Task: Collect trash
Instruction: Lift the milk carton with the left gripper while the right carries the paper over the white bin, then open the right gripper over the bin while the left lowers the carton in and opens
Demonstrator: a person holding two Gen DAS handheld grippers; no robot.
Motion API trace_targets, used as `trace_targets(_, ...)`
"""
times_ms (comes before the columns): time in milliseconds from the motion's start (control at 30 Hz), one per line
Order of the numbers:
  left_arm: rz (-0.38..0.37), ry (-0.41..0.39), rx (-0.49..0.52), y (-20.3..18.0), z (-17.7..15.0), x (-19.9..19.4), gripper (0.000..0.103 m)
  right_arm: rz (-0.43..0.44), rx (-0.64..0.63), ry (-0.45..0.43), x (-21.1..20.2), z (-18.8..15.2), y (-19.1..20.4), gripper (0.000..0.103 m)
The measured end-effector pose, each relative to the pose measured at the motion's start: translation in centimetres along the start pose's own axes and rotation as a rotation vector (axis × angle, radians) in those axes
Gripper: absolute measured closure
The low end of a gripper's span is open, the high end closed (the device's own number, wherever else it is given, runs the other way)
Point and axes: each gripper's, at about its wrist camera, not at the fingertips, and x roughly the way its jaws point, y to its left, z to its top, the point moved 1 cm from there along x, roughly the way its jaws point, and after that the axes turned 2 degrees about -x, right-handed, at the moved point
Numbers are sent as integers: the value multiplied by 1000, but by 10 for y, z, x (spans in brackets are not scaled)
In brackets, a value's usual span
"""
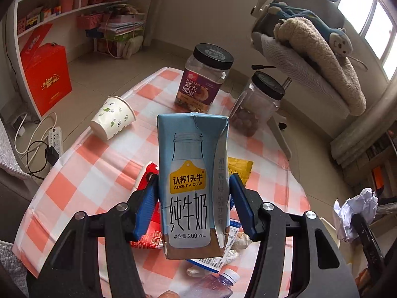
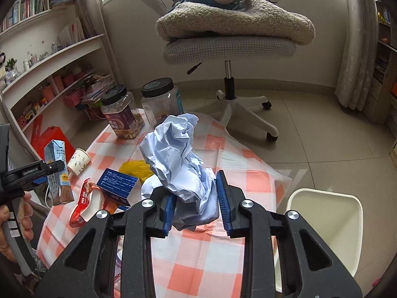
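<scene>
My left gripper (image 1: 193,198) is shut on a blue milk carton (image 1: 193,186) and holds it upright above the checked table (image 1: 82,173). The carton also shows at the left of the right wrist view (image 2: 58,171). My right gripper (image 2: 194,201) is shut on a crumpled ball of white paper (image 2: 178,159), held above the table; the ball shows at the right of the left wrist view (image 1: 354,216). On the table lie a paper cup (image 1: 113,116), a red wrapper (image 2: 85,198), a yellow wrapper (image 2: 135,168), a blue box (image 2: 116,183) and a plastic bottle (image 1: 218,283).
Two black-lidded plastic jars (image 1: 203,79) (image 1: 258,106) stand at the table's far end. A white bin (image 2: 322,226) stands on the floor right of the table. An office chair (image 2: 228,47) with a blanket and plush toy is beyond. Shelves (image 2: 49,62) and a power strip (image 1: 55,139) are at the left.
</scene>
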Motion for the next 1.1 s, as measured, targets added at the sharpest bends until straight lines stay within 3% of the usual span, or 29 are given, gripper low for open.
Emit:
trace_targets(300,-144,-40,164,-76,-24,-13,46,-188,136,-3,-29,-11,-92,72)
trace_targets(433,-217,-44,256,-120,-46,-18,46,-265,208,14,-42,-19,-129,64)
trace_targets(500,-250,-23,306,-149,-61,-16,46,-294,261,17,-49,-23,-149,58)
trace_targets(567,-279,5,335,-173,-75,-11,46,-328,306,2,-59,-26,-167,44)
trace_targets(667,-315,46,365,-210,-97,-2,46,-383,351,-41,-76,-28,-189,33)
trace_targets(1100,-411,191,482,-327,-166,28,46,-446,486,-125,-121,-42,-253,24)
